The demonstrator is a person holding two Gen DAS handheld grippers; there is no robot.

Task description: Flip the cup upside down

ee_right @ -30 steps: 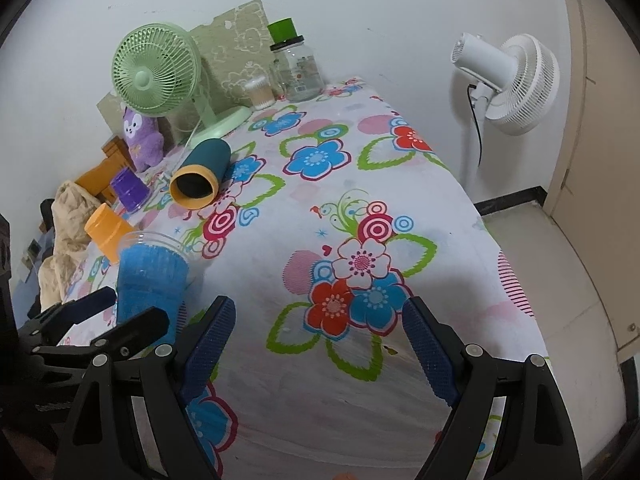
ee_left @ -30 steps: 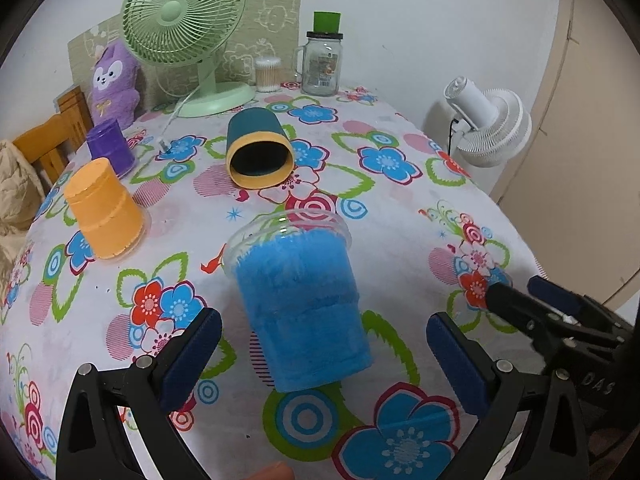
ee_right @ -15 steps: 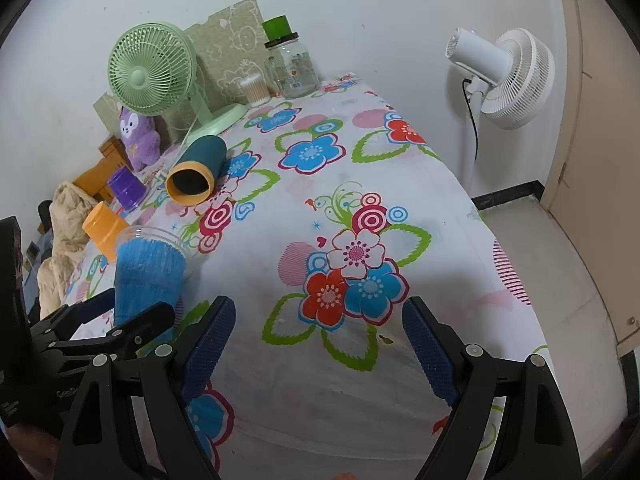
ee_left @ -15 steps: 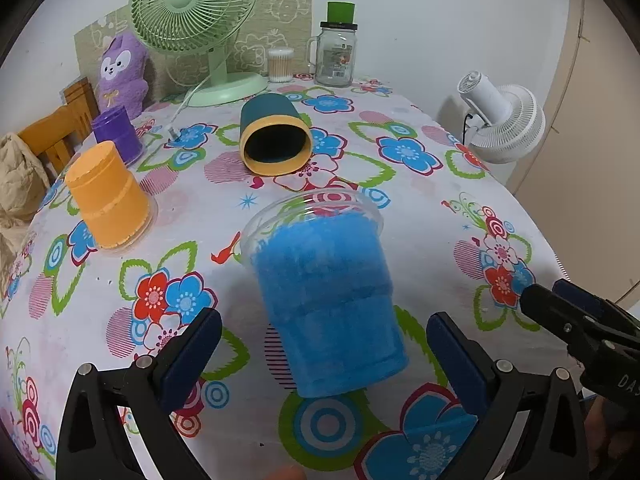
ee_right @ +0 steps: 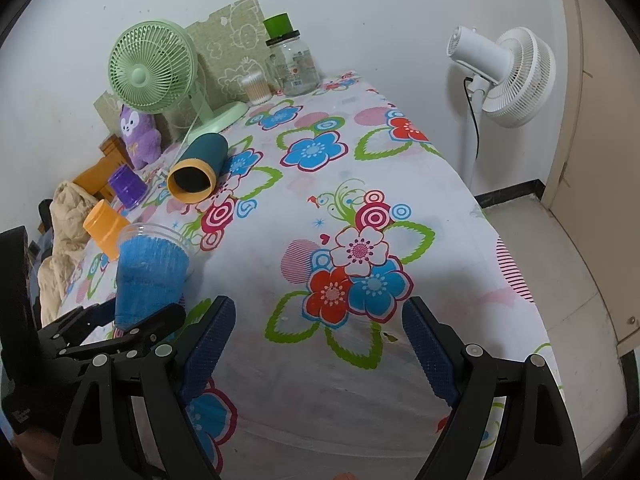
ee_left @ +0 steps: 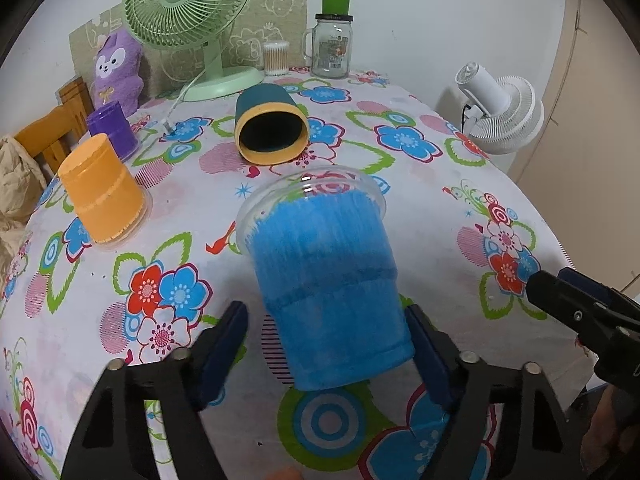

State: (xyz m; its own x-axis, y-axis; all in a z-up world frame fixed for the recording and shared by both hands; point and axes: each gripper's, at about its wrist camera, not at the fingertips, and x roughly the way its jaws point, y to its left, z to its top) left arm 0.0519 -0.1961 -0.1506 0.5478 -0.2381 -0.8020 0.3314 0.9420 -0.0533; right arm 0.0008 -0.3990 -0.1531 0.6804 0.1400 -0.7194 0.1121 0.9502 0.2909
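Blue cup [ee_left: 326, 280] stands between our left gripper [ee_left: 324, 344] pads, right pad touching, left a gap. We close gently, low. Right gripper [ee_right: 316, 344] is wide open, empty.

My pads [ee_left: 224, 344] are dark blue on black arms. The cup [ee_left: 328, 288] between them is clear with a blue ribbed liner. The cloth [ee_left: 420, 200] is white with red, blue, pink and green flowers. Far left: orange cup [ee_left: 102, 196], purple cup [ee_left: 112, 130]. Far centre: teal tube [ee_left: 270, 128] with yellow rim, pale green fan [ee_left: 188, 4].
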